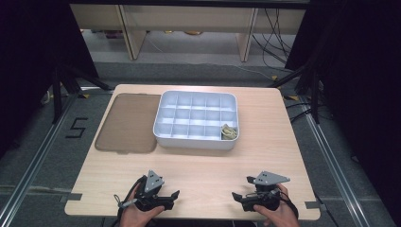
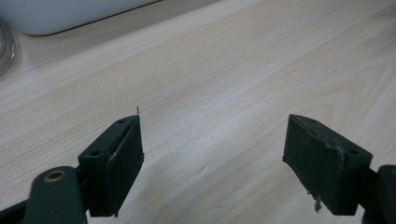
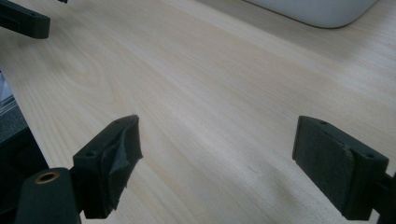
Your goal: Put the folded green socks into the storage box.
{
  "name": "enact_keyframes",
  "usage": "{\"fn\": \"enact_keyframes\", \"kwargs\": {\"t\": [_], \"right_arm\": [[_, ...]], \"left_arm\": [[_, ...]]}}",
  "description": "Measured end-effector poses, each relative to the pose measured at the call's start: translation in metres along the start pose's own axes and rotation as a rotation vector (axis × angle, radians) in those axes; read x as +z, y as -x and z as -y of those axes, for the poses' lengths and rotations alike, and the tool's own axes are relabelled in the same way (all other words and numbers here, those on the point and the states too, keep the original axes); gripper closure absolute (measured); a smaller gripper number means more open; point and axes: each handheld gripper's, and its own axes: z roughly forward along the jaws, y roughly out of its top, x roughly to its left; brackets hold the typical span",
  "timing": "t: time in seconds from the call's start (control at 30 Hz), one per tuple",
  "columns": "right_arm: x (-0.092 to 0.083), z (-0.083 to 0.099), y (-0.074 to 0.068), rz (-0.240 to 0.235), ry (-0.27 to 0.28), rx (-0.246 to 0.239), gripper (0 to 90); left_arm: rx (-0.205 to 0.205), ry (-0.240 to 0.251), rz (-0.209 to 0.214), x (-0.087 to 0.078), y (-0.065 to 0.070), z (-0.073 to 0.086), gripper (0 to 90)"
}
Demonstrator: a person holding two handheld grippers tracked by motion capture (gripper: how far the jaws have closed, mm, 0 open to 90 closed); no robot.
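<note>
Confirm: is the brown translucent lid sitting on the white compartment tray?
No, the brown translucent lid lies flat on the wooden table, left of the white compartment tray.

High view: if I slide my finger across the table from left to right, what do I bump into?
Brown lid lying flat → white tray with compartments → small beige thing in the tray's right-hand near compartment.
</note>
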Motion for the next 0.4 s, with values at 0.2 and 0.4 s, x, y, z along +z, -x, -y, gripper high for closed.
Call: {"fn": "enact_keyframes", "kwargs": {"t": [0.2, 0.4], "right_arm": [[0.001, -0.0001, 0.0003, -0.016, -0.003, -0.001, 15.9], [-0.0011, 0.0, -0.0009, 0.009, -0.003, 0.015, 15.9]], "left_arm": [[0.003, -0.001, 0.0, 0.0002, -0.0001, -0.0001, 19.2], [-0.026, 0.031, -0.004, 0.0029, 0.0014, 0.0004, 19.2]]}}
